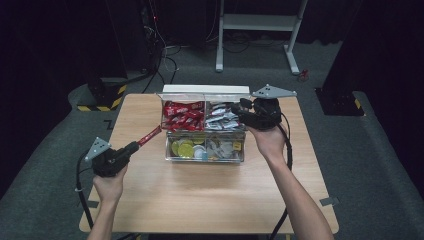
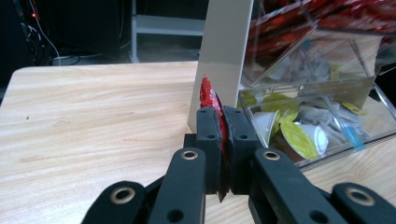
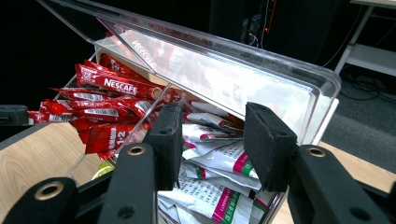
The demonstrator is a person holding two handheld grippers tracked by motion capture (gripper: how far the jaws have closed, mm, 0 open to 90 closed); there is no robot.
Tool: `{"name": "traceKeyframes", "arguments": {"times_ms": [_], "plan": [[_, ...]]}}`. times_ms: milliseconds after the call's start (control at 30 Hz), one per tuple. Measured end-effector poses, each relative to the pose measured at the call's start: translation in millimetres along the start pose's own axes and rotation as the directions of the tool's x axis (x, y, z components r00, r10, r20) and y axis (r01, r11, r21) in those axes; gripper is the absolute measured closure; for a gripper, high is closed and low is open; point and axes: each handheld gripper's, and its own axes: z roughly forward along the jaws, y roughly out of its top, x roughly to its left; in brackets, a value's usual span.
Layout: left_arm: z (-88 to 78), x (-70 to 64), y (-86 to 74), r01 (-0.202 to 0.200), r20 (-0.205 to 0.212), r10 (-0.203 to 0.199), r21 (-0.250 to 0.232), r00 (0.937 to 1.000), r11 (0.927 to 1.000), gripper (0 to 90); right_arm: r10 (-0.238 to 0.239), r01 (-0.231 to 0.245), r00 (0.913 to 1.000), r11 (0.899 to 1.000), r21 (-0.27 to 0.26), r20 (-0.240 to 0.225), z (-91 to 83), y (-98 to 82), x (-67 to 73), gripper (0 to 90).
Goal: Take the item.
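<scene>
The thin red foil coffee stick sachet [image 2: 208,96] was pinched flat between the closed fingers [image 2: 208,135] of the left gripper [image 1: 131,148], its free end poking up and forward, just left of the clear acrylic compartment box [image 1: 205,154] and outside it. In the high view the stick [image 1: 150,135] slanted toward the box's left wall, close to it but not inside.

The right gripper [image 1: 239,111] sat at the box's right rear corner, holding up the clear hinged lid [image 3: 224,60]; its fingers [image 3: 268,147] stood fairly narrow with the lid's edge apparently between them, though the exact contact was hard to see. Beneath that lid lay the heap of red coffee sticks [image 1: 182,115] in the box's rear left compartment, white sachets [image 1: 221,118] in the rear right, and round creamer cups [image 1: 186,148] in the front.

To do this step well, the grip on the stick probably needed to stay firm near its lower end, since thin foil slips and bends easily. The lid hand would best hold steady, as a dropped lid could knock the box. The light wooden surface [image 1: 200,200] beside the box offered room to carry the stick without brushing the wall.
</scene>
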Motion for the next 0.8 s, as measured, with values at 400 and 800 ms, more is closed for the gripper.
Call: {"name": "traceKeyframes", "arguments": {"times_ms": [400,800], "plan": [[15.5,2.4,-15.1,0.005,-0.034,-0.004,0.038,0.9994,0.9993,85.9,0.002,-0.002,1.0,1.0,-0.001,0.0,0.1,-0.2,0.0,57.4],[33.9,3.3,-35.6,0.009,-0.077,-0.002,0.091,0.997,0.9958,85.6,-0.001,0.001,1.0,1.0,0.003,-0.001,-0.1,0.0,0.1,57.3]]}}
